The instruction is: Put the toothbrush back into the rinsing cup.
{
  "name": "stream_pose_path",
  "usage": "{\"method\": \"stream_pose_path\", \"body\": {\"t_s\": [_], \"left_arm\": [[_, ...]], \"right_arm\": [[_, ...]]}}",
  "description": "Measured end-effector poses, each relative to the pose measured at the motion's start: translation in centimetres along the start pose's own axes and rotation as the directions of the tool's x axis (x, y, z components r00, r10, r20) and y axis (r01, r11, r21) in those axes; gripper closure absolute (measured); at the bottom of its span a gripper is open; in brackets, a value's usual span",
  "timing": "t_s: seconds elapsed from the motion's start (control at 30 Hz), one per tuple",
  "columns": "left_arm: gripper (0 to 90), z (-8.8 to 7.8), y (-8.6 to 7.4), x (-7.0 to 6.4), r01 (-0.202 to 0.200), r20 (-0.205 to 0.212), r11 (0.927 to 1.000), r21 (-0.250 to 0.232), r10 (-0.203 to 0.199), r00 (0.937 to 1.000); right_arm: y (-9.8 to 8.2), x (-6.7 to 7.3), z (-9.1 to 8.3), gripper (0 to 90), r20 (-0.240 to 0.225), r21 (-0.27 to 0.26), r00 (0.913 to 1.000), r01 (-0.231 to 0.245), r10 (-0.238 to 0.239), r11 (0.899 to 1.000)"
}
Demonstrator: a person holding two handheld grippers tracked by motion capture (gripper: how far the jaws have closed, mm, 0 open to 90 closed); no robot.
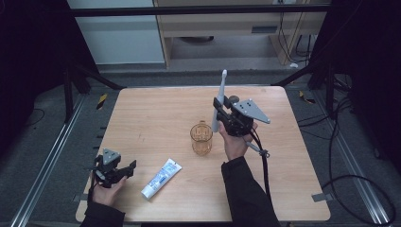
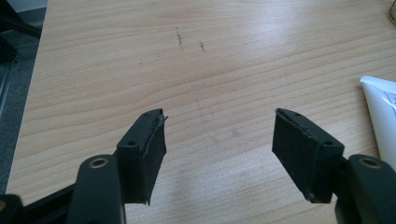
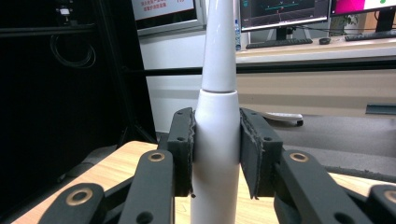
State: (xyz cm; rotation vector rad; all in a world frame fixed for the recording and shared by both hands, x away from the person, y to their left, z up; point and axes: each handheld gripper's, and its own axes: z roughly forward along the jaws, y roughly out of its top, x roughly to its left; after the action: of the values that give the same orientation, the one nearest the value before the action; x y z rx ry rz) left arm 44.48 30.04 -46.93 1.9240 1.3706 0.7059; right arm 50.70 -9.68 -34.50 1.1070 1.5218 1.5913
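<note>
A white electric toothbrush (image 1: 220,97) stands upright in the air over the middle of the wooden table (image 1: 156,109), its head up. My right gripper (image 1: 221,113) is shut on its handle; in the right gripper view the two pads press the white body (image 3: 215,135) from both sides. Just below and left of it stands an amber glass cup (image 1: 201,138). A white and blue toothpaste tube (image 1: 161,178) lies near the front edge, its end visible in the left gripper view (image 2: 382,112). My left gripper (image 1: 124,171) rests at the front left, open over bare wood (image 2: 219,135).
The table's left edge (image 2: 35,93) drops to a dark floor with metal rails (image 1: 47,161). Black frame bars (image 1: 198,9) cross behind the table. Cables (image 1: 350,179) lie on the floor at the right. A desk with monitors (image 3: 285,14) stands beyond.
</note>
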Motion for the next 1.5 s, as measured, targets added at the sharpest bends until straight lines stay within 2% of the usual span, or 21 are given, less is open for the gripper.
{"method": "stream_pose_path", "body": {"t_s": [0.47,0.93,1.5], "left_arm": [[33.7,0.0,0.0,0.0,-0.002,-0.001,1.0000,0.001,0.002,1.0000],[33.7,0.0,0.0,0.0,-0.002,-0.002,1.0000,-0.002,0.002,1.0000],[33.7,0.0,0.0,0.0,-0.002,-0.002,1.0000,-0.002,0.002,1.0000]], "right_arm": [[-0.9,1.0,1.5,67.6,-0.015,0.018,0.9999,0.005,-0.004,1.000],[-2.2,1.5,2.5,67.6,-0.008,0.048,0.9998,0.021,-0.021,0.999],[-4.0,1.3,3.0,67.5,-0.008,0.083,1.0000,0.004,-0.003,0.997]]}}
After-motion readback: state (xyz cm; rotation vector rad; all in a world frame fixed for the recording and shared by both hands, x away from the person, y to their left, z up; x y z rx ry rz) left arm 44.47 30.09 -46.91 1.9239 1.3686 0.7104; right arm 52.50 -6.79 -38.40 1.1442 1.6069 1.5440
